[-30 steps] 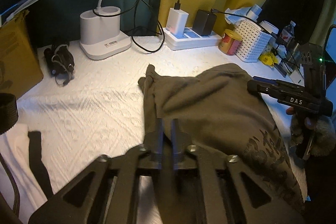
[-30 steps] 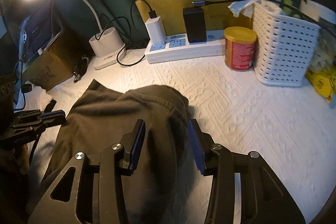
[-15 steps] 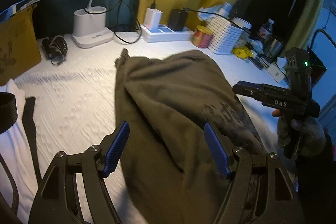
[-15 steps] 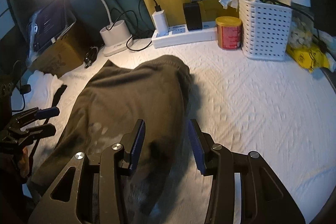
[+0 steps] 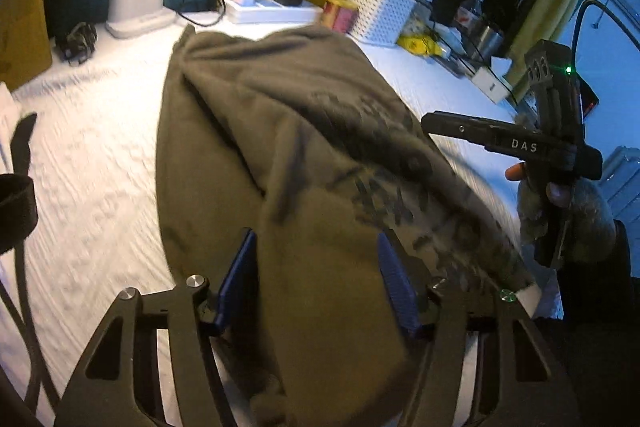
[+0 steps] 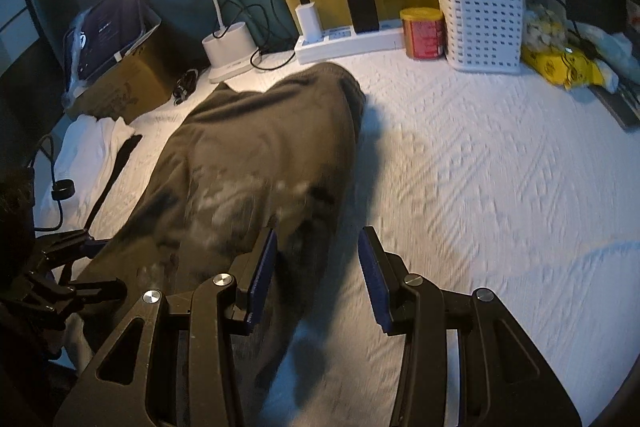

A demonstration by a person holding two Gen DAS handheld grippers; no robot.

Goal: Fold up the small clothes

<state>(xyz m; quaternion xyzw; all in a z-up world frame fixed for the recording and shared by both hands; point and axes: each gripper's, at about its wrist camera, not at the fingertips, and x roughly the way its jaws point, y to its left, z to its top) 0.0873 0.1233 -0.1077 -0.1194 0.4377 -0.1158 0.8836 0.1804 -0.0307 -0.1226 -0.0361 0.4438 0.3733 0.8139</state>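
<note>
A: Shirt?
B: Olive shirt, soft, rumpled, faded print, lying lengthwise mid-table on the white quilted cover.
A: Jaws?
B: My left gripper is closing, cloth between the ribbed blue pads, not pinched. My right gripper is half open, empty, over the shirt's edge.

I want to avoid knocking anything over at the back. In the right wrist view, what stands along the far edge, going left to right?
Cardboard box → lamp base → white charger → black charger → red can → white basket → yellow packet.
</note>
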